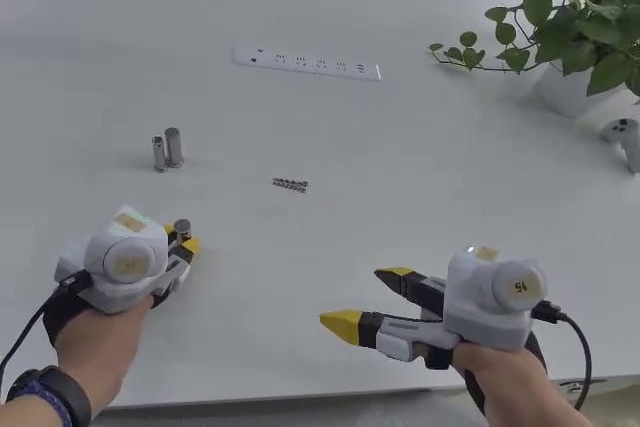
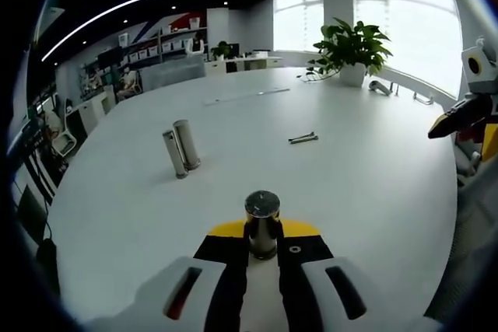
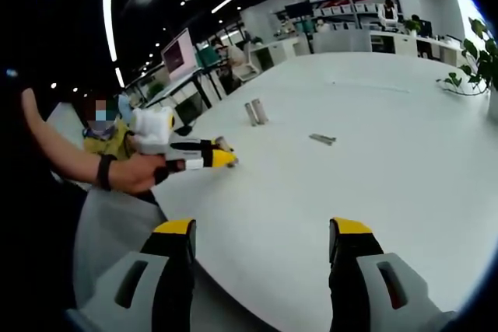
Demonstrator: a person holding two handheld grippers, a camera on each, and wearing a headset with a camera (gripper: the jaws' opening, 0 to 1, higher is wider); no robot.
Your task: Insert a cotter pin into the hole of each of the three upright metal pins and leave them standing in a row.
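Gripping one pin [image 2: 262, 221] upright, the left gripper [image 1: 183, 244] sits at the lower left of the head view, its yellow tips closed on the pin's lower body while the flat top stands clear above them. The right gripper [image 1: 368, 297], at the lower right, has its jaws spread wide with nothing between them.

What the next move likely turns on is the cotters [image 1: 290, 185]. They lie flat near the middle of the frame — up and to the left of the right gripper's tips, up and to the right of the held pin, and about as near to one gripper as to the other. Their long axis runs roughly left to right across the frame, dipping a little to the right. With the left gripper occupied, the free right one looks the natural one to reach, and its jaws would probably have to close across that axis.

The two pins [image 1: 167, 150] stand upright and just beside each other at the upper left, well apart from the cotters.

The held pin is a short, shiny steel cylinder with a darker band under its top — its cross hole is too small to make out, so which way it faces cannot be told.
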